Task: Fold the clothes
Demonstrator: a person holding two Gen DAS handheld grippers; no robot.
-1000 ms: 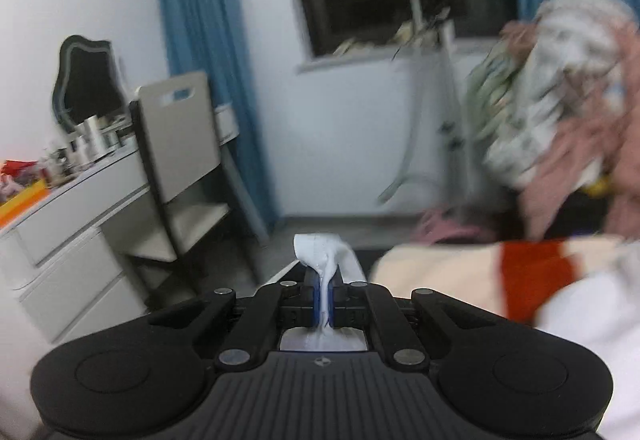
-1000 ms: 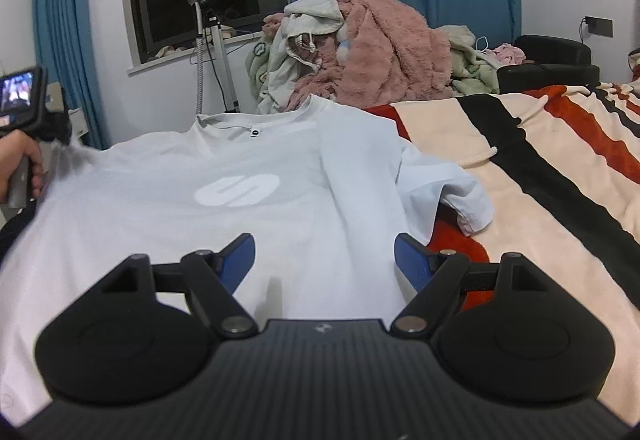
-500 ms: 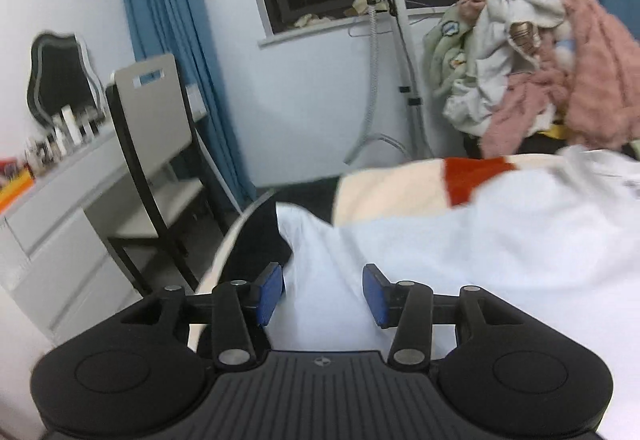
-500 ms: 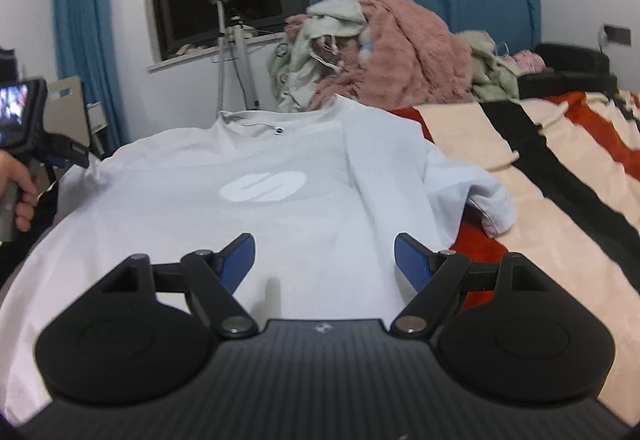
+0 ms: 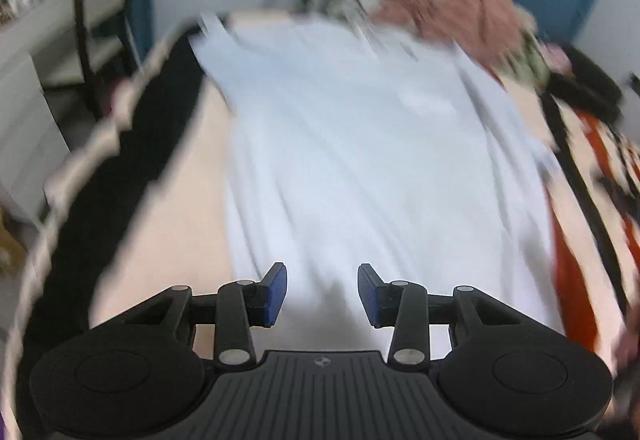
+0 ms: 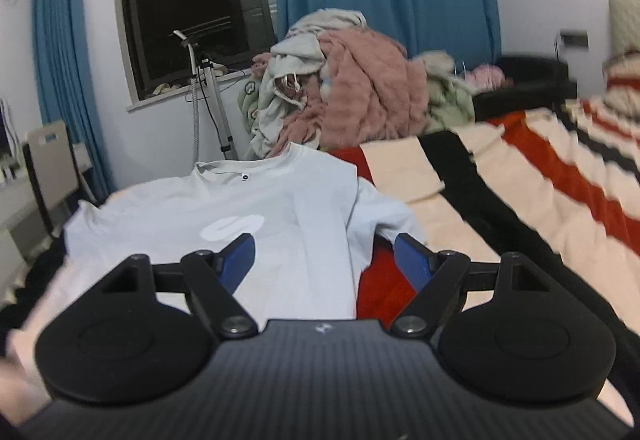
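A white T-shirt [image 6: 256, 215] with a white oval logo lies spread flat, front up, on the striped bed; its collar points to the far end and its right sleeve [image 6: 384, 211] lies out to the side. In the blurred left wrist view the shirt [image 5: 360, 159] fills the middle. My left gripper [image 5: 322, 292] is open and empty above the shirt's near hem. My right gripper [image 6: 324, 256] is open and empty, above the shirt's right edge near the sleeve.
A striped red, black and cream blanket [image 6: 520, 199] covers the bed. A heap of pink and pale clothes [image 6: 352, 95] lies at the far end. A chair [image 6: 48, 163] and a white dresser [image 5: 24, 119] stand left of the bed.
My left gripper let go of the white cloth, opened, and swung from the left sleeve to the shirt's near hem. My right gripper pulled back and rose a little, staying open.
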